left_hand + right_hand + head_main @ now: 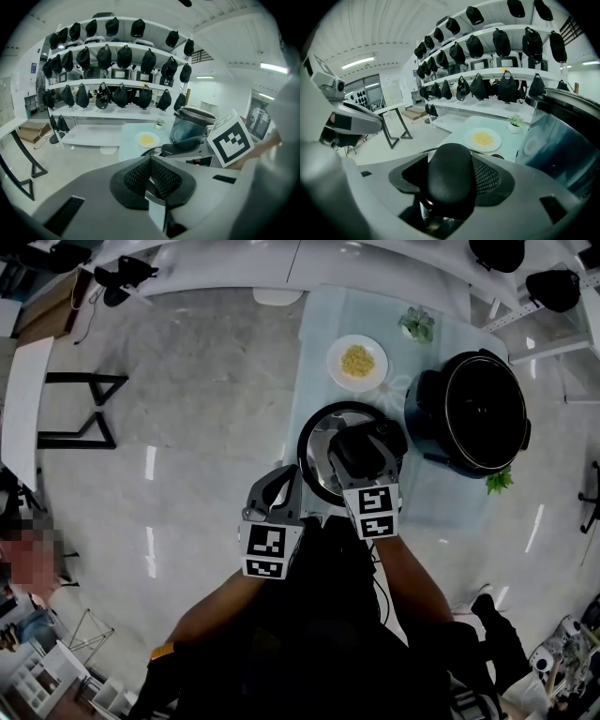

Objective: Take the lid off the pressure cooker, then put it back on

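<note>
The black pressure cooker (pixel 469 413) stands open on the pale table (pixel 319 343), also seen at the right as cooker (pixel 565 136). Its round lid (pixel 319 451), black-rimmed with a metal face, is left of the cooker near the table's front edge. My right gripper (pixel 361 454) is shut on the lid's black handle (pixel 450 173), which fills the space between its jaws. Whether the lid rests on the table or hangs above it, I cannot tell. My left gripper (pixel 277 491) is just left of the lid, its pads (pixel 161 176) pressed together with nothing between them.
A white plate (pixel 357 362) of yellow food and a small potted plant (pixel 417 324) sit on the far part of the table. Beyond it, white shelves (pixel 117 82) hold several black items. Black table legs (pixel 84 413) stand on the floor at the left.
</note>
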`<state>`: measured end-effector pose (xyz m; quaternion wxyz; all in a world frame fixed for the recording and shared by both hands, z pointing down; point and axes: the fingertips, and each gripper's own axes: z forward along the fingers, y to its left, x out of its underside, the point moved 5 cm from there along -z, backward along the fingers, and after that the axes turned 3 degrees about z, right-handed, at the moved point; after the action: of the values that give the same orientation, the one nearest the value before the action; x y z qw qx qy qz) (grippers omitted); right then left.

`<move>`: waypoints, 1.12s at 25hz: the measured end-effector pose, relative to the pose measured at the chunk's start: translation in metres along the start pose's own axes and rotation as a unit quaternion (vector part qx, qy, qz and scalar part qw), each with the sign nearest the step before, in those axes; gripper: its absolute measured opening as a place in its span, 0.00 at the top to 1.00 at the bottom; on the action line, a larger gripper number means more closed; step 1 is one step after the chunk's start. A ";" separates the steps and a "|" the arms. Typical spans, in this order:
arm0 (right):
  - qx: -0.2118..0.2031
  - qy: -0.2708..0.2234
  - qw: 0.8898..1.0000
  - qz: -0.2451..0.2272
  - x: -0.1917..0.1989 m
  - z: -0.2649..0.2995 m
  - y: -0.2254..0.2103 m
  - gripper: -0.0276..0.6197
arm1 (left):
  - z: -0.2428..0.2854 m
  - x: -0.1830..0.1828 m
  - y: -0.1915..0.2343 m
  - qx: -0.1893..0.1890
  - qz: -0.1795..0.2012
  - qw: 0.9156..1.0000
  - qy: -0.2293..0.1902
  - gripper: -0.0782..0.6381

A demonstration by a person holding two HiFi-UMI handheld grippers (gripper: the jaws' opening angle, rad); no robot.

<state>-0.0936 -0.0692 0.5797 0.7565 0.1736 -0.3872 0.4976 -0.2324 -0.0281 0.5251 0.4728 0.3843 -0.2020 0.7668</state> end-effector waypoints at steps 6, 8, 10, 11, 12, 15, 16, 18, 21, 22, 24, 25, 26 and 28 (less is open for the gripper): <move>-0.005 0.009 1.000 0.000 0.009 0.005 -0.001 0.48 | 0.010 -0.001 -0.001 -0.002 0.000 1.000 0.007 0.88; -0.005 0.011 1.000 0.000 0.011 0.005 -0.002 0.48 | 0.011 -0.001 -0.001 -0.002 -0.001 1.000 0.008 0.88; -0.005 0.014 1.000 -0.003 0.014 0.006 -0.003 0.48 | 0.012 0.000 -0.002 -0.002 -0.002 1.000 0.010 0.88; -0.005 0.015 1.000 -0.005 0.017 0.006 -0.003 0.48 | 0.014 0.000 -0.002 -0.002 -0.003 1.000 0.012 0.88; -0.004 0.016 1.000 -0.009 0.019 0.006 -0.003 0.48 | 0.015 0.001 -0.003 -0.003 -0.003 1.000 0.013 0.88; 0.000 0.022 0.999 -0.025 0.024 0.006 -0.003 0.48 | 0.017 0.003 -0.005 -0.002 -0.004 1.000 0.016 0.88; 0.001 0.024 0.999 -0.030 0.026 0.006 -0.003 0.48 | 0.018 0.004 -0.005 -0.001 -0.004 1.000 0.015 0.88; 0.002 0.026 0.999 -0.038 0.027 0.006 -0.002 0.48 | 0.019 0.003 -0.006 -0.001 -0.002 1.000 0.015 0.88; 0.003 0.042 0.998 -0.054 0.032 0.008 0.001 0.47 | 0.019 0.000 -0.008 -0.001 -0.001 1.000 0.015 0.88; 0.003 0.049 0.997 -0.060 0.034 0.008 0.002 0.47 | 0.019 0.000 -0.008 -0.001 -0.002 1.000 0.016 0.88; 0.000 0.060 0.996 -0.064 0.040 0.009 0.004 0.46 | 0.018 -0.002 -0.010 0.002 -0.001 1.000 0.016 0.88; -0.001 0.062 0.996 -0.063 0.041 0.009 0.004 0.46 | 0.017 -0.002 -0.011 0.002 0.000 1.000 0.014 0.88; -0.002 0.063 0.996 -0.063 0.040 0.008 0.004 0.46 | 0.016 -0.003 -0.011 0.002 0.001 1.000 0.013 0.88; 0.000 0.062 0.996 -0.061 0.036 0.005 0.004 0.46 | 0.012 -0.007 -0.011 0.002 0.004 1.000 0.005 0.88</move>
<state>-0.0923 -0.0484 0.6092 0.8078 0.1656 -0.3284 0.4606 -0.2158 -0.0347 0.5269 0.4699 0.3810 -0.1992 0.7709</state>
